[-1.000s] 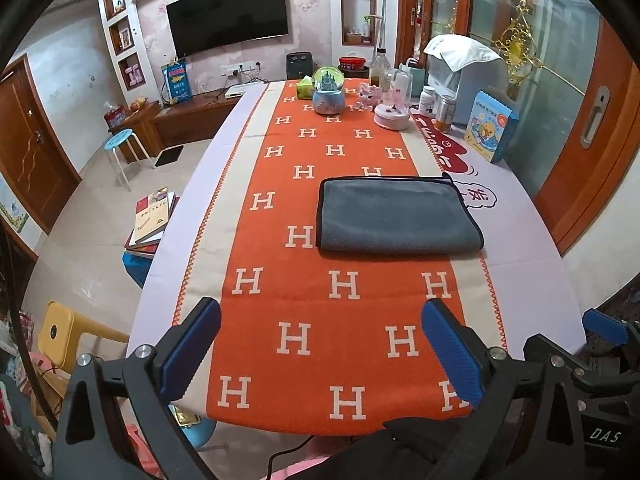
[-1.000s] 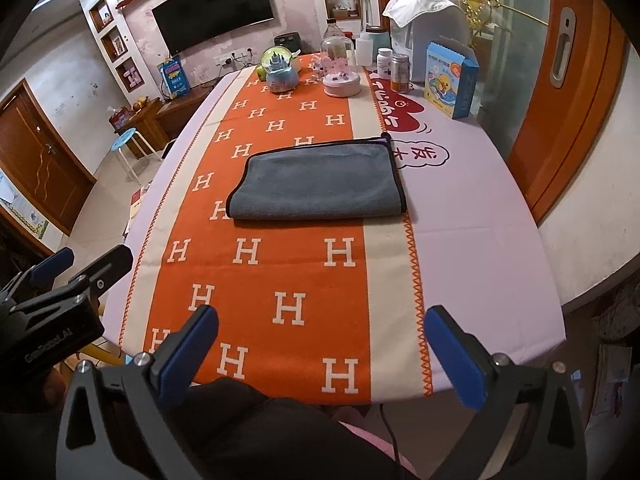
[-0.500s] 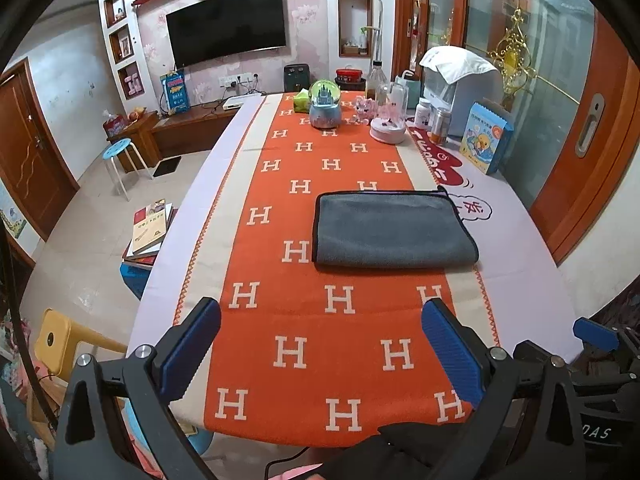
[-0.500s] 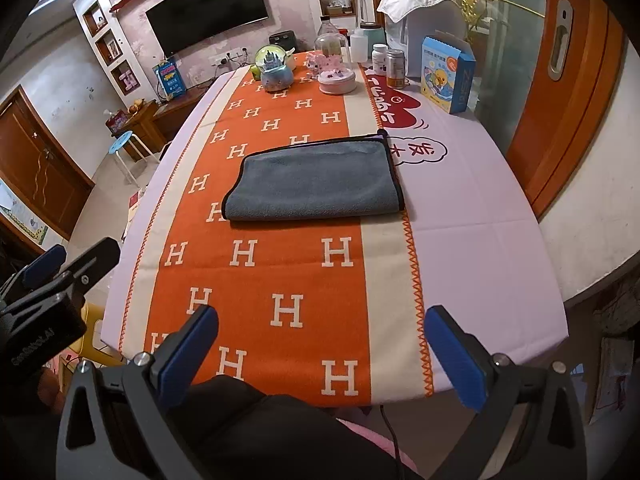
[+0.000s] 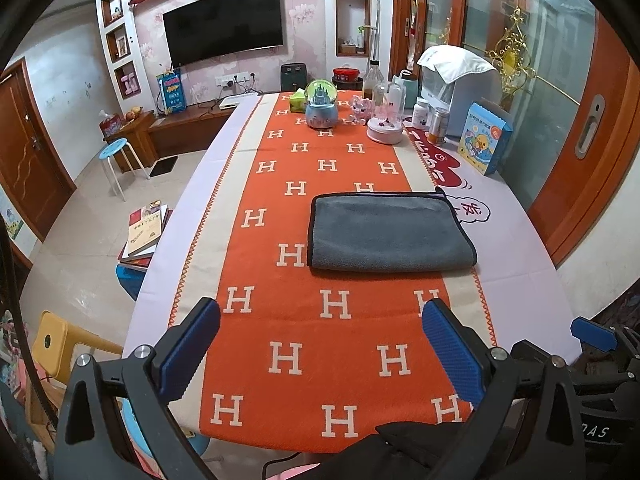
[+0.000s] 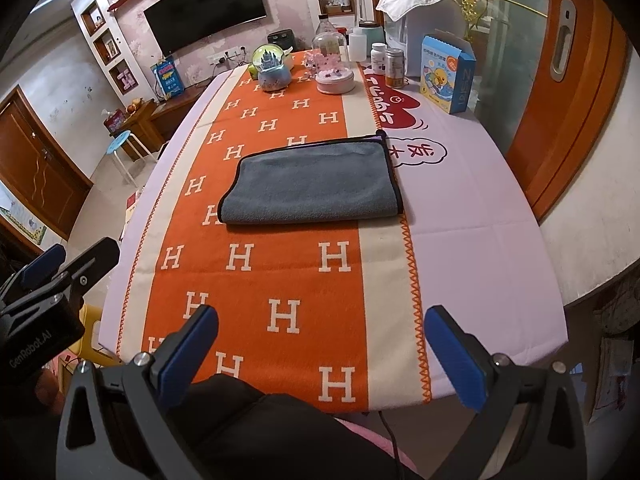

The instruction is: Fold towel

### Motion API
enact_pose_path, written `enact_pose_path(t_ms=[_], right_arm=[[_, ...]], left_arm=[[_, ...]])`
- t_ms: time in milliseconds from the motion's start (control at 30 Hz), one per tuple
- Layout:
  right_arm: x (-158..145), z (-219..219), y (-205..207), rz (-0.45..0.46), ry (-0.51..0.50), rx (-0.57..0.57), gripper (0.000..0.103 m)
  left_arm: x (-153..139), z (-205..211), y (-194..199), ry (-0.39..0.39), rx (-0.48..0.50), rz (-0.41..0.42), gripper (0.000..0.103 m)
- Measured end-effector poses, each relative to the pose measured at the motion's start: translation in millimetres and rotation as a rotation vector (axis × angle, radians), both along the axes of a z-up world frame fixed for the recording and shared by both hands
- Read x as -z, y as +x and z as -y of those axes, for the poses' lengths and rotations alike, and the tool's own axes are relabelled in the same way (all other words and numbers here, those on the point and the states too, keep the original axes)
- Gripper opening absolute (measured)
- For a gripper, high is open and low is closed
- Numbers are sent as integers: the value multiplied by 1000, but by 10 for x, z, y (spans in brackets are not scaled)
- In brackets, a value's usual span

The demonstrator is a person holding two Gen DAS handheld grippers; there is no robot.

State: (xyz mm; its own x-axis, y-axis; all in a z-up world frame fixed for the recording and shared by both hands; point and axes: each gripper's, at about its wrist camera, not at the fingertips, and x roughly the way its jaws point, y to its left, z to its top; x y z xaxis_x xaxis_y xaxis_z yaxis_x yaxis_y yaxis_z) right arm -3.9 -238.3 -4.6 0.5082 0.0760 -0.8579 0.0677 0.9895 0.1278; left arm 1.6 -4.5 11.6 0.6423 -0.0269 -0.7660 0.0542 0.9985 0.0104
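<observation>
One grey towel (image 5: 386, 234) (black-edged) folded flat on orange runner (image 5: 304, 320); both tongs, left (image 5: 320, 344) and right (image 6: 322, 354), spread apart, empty.

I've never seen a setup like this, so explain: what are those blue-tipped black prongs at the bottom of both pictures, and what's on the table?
They are two-finger tools a person holds, each carrying a forward-looking fisheye camera. One picture comes from the left hand-held gripper, the other from the right hand-held gripper. Both are open and hold nothing. On the orange H-patterned table runner lies a gray towel, already folded. A snow globe, jars and a blue box stand at the far end.
</observation>
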Motion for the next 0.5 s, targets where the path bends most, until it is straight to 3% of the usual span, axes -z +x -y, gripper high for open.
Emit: enact_pose_path(t_ms=[500], right_arm=[[50,-10,107,-18,5,6,103]], left_arm=[[80,22,115,-10,4,-20,101]])
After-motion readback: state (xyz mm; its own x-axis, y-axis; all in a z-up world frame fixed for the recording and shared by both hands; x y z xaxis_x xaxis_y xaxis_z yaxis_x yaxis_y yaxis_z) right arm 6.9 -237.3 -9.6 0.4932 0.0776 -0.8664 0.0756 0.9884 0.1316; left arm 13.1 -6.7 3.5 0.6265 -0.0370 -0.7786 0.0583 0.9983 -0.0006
